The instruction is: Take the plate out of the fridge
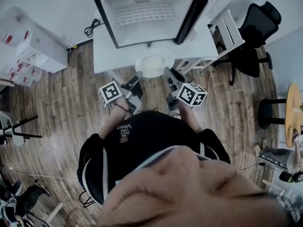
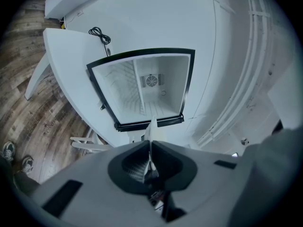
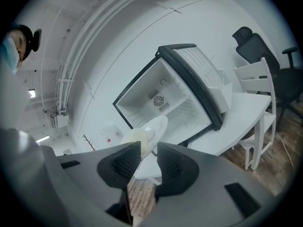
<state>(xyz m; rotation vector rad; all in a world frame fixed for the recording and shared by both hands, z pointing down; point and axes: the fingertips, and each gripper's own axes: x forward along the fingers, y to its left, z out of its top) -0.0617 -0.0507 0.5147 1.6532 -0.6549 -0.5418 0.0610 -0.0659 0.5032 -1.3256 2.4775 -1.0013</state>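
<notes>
the plate (image 1: 152, 64) sits clear of the open fridge (image 1: 147, 13), over the white table's (image 1: 105, 51) front edge, held by opposite rims (likely to keep it level): the left gripper (image 1: 138, 74) pinches the thin rim, while the right gripper (image 1: 167, 71), jaws wider, seems clamped on its side.

The plate (image 1: 152, 63) looks smooth and glossy, the floor (image 1: 61, 103) grained wood planking, the table (image 1: 102, 51) matt white.

Cool, even indoor light fills all three views, and the fridge (image 1: 149, 13) interior glows brightest, almost washed out. Both gripper views bow strongly and fall to black corners. The head view's bottom is blurred.
</notes>
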